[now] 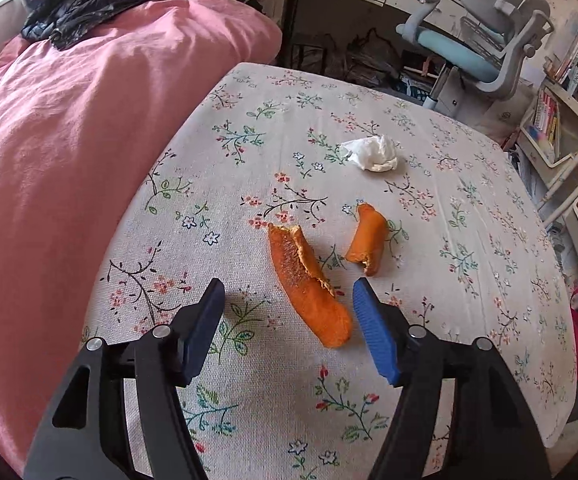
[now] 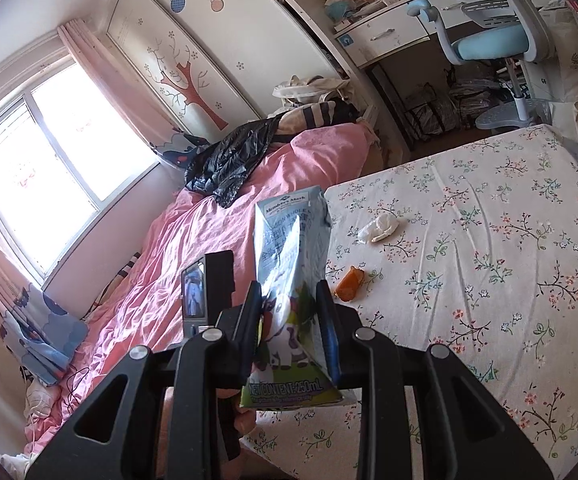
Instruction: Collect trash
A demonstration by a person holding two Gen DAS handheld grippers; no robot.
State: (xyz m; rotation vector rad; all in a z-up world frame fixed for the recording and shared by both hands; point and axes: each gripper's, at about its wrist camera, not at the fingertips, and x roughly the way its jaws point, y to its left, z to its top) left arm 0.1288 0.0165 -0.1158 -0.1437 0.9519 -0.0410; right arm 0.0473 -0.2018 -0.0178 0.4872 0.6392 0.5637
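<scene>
In the left wrist view my left gripper (image 1: 289,292) is open just above the floral tablecloth (image 1: 469,220). A long orange peel (image 1: 309,284) lies between its blue pads. A smaller orange peel (image 1: 367,240) lies just beyond the right pad, and a crumpled white tissue (image 1: 373,153) lies farther back. In the right wrist view my right gripper (image 2: 289,292) is shut on a flattened 250 mL milk carton (image 2: 289,280) and holds it above the table's left edge. The small peel (image 2: 350,279) and the tissue (image 2: 381,227) show on the table beyond it.
A pink quilt (image 1: 69,140) covers the bed left of the table, with a black plastic bag (image 2: 229,162) lying on it. A grey-blue desk chair (image 1: 485,40) and a desk stand behind the table. Bookshelves (image 1: 561,132) stand to the right.
</scene>
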